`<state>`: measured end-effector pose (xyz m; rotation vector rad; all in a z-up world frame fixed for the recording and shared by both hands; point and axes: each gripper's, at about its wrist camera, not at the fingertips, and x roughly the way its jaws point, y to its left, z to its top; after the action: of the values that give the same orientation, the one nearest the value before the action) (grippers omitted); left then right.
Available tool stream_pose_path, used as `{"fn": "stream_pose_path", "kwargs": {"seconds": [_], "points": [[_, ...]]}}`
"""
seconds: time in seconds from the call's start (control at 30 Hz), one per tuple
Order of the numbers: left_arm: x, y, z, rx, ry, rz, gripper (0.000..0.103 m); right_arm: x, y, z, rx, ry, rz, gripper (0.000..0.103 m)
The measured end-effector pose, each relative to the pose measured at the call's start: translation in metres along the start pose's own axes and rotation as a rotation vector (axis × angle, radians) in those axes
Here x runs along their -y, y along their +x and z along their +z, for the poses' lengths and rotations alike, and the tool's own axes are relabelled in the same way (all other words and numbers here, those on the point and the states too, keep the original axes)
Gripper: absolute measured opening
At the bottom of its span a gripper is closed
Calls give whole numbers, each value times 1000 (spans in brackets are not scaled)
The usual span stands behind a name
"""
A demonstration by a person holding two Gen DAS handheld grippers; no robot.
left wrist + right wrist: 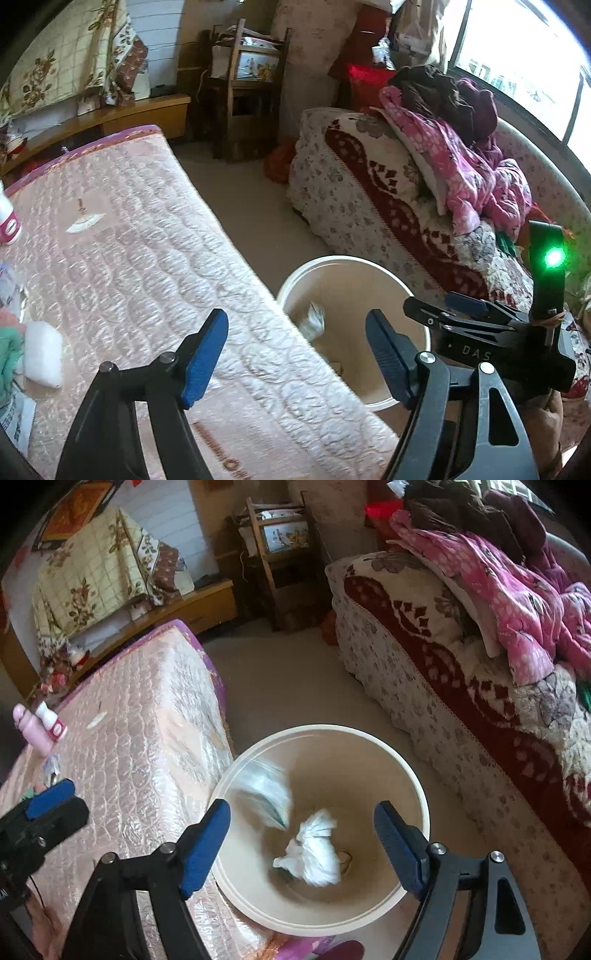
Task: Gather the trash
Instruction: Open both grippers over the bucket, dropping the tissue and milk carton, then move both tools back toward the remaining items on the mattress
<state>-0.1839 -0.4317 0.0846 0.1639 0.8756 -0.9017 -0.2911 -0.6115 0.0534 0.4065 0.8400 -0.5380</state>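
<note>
A cream round bin [419, 775] stands on the floor against the side of a pink quilted mattress [147, 738]. Inside it lie a crumpled white paper wad [317, 845] and a motion-blurred clear plastic wrapper [264, 790]. My right gripper [301, 812] hangs open right above the bin with nothing between its blue pads. My left gripper [297, 319] is open too, over the mattress edge [258, 280] and the bin [332, 260], holding nothing. The right gripper [443, 306] shows beside it. On the mattress lie a white foam piece [42, 352] and a small white scrap [83, 223].
A white-and-pink bottle [51, 723] and a pink bottle [31, 727] stand at the mattress's left side. A couch [424, 672] heaped with pink and dark clothes flanks the bin on the right. A strip of bare floor [288, 686] leads back to a wooden chair [280, 554].
</note>
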Motion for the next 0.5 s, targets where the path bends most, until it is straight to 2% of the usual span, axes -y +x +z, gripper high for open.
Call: {"fn": "stream_pose_path", "kwargs": {"seconds": [0.5], "points": [[-52, -41, -13, 52, -33, 181, 77, -65, -8, -6, 24, -135, 2, 83]]}}
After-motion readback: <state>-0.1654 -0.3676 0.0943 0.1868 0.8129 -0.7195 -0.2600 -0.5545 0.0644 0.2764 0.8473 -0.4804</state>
